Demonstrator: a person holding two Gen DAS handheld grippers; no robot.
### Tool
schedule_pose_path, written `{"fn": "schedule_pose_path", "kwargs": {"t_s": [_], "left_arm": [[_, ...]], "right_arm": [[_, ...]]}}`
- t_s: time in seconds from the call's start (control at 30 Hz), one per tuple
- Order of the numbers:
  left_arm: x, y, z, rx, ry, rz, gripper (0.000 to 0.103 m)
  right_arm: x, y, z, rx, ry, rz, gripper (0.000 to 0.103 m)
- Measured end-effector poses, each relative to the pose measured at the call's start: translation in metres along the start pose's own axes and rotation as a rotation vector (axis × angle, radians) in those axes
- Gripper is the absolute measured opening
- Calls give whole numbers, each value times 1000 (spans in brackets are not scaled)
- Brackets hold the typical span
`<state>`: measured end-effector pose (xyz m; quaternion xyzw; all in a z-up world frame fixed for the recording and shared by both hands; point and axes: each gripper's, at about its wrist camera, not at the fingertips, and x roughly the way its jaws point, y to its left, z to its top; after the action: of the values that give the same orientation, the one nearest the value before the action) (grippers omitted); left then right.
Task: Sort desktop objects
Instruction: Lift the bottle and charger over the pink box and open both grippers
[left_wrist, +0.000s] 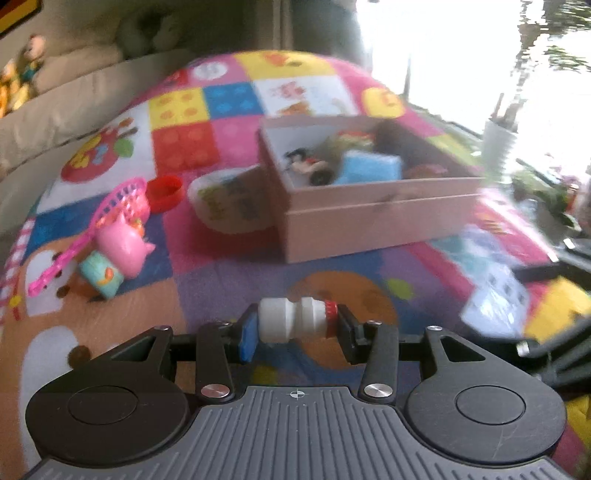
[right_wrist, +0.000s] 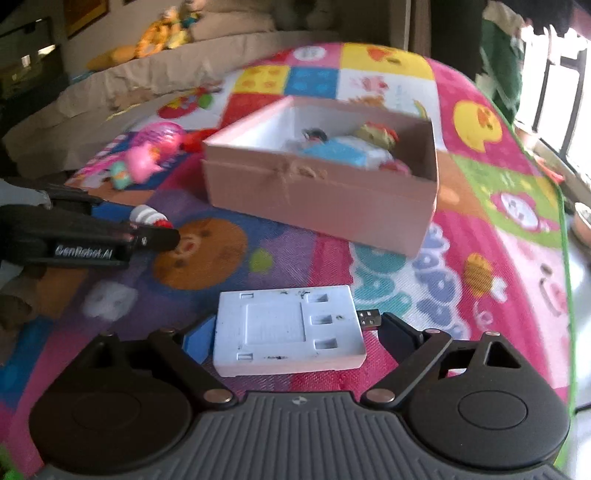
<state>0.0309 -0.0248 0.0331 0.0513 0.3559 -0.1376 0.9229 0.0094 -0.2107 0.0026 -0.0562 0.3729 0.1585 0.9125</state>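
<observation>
Between the pads of the left gripper (left_wrist: 295, 325), low at six o'clock in the left wrist view, a small white bottle (left_wrist: 291, 321) with a red cap is clamped sideways, the blue pad pressed on its base and the black pad on the cap. At twelve o'clock from it, well apart, a pink box (left_wrist: 369, 218) is set on the patchwork play mat (left_wrist: 221, 266), and a blue block (left_wrist: 369, 168) and several small toys are seen inside. Just beside the box, at its nine o'clock, a pale bowl (left_wrist: 229, 203) is lying tilted, with a red cup (left_wrist: 166, 192) further left. At ten o'clock from the gripper a pink racket (left_wrist: 110, 218), a pink pig figure (left_wrist: 123, 249) and a teal block (left_wrist: 99, 273) are clustered together.

In the right wrist view, a flat white device (right_wrist: 288, 332) with a USB plug on its right edge is framed by the right gripper (right_wrist: 291, 336). Its jaws are spread wide; the blue pad is touching the left edge, while contact by the black finger on the plug side cannot be made out. The left gripper (right_wrist: 159, 229) with the bottle (right_wrist: 147, 216) is seen at nine o'clock, and the box (right_wrist: 321, 206) at twelve.
</observation>
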Motion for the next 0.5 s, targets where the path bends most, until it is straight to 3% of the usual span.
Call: {"fn": "schedule_pose_path", "kwargs": {"t_s": [0.07,0.17,0.3,0.4,0.5], "left_arm": [[-28,-4,12,23,-58,-38,48],[-70,-10,45,69,-217,-48,48],[-89,-22,88,119,-362,-38,48],[-65,-28,109,123,-362,-31,48],[-23,-33,115,116,-306,-40,48]], "right_arm": [[-32,0,12,-40,-67,-3,92],[-90,-3,46,-89,-234,-29,92],[-143,-19,98,-81,-427,-74,92],[-145,-34,126,-35,-464,-110,92],[-124,-49,140,12,-442,-105,92]]}}
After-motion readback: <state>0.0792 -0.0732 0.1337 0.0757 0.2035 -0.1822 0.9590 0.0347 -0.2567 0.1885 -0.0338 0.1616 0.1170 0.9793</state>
